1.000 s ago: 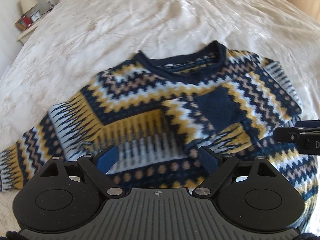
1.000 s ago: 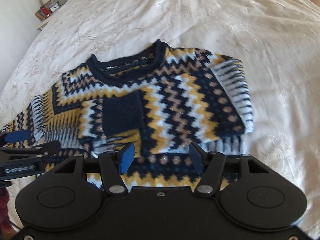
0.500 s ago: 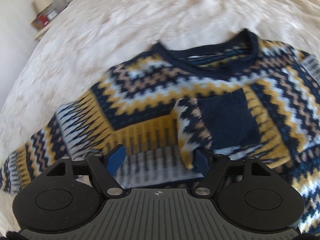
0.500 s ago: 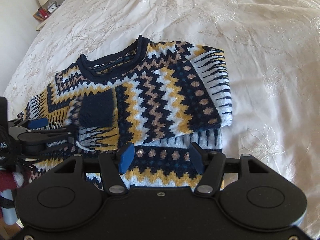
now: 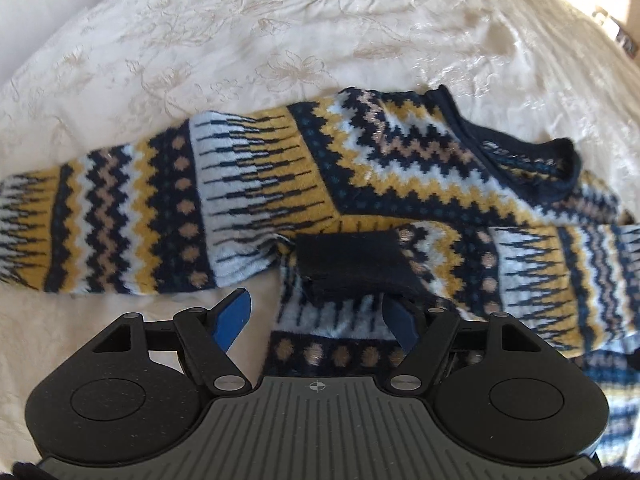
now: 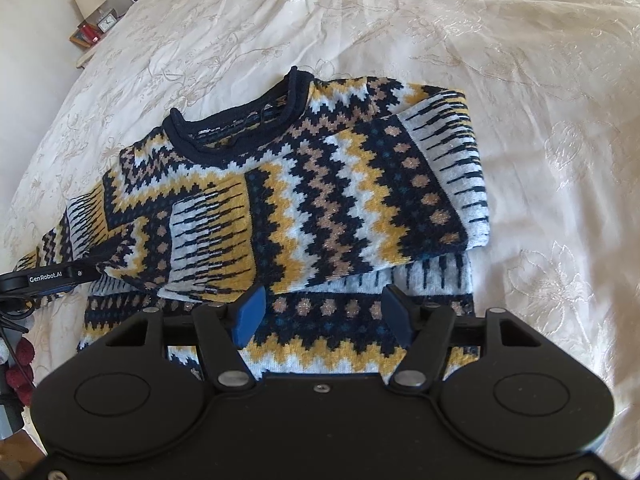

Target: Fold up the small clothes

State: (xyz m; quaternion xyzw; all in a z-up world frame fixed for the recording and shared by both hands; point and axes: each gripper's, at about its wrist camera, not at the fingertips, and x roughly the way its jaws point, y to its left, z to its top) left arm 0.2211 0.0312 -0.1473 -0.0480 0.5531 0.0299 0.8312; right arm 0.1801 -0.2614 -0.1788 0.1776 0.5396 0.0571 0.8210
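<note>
Lying on bed [image 6: 540,80], zigzag sweater [image 6: 340,184] spread just ahead of both claws, one sleeve folded across chest, navy cuff [image 5: 352,268] just beyond left claw [image 5: 316,320]. Left claw wide, holding nothing. Right claw [image 6: 322,316] wide above sweater hem, holding nothing. Other sleeve [image 5: 100,216] stretched ahead-left of left claw.

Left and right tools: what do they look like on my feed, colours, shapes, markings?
Left tool: black linkage fingers, blue pads, two round black housings, ribbed grey plate with a small crosshair mark. Right tool: the same black build and blue pads, but a plain black plate. In the right view, "GenRobot.AI" lettering shows on the left tool's side.
</note>
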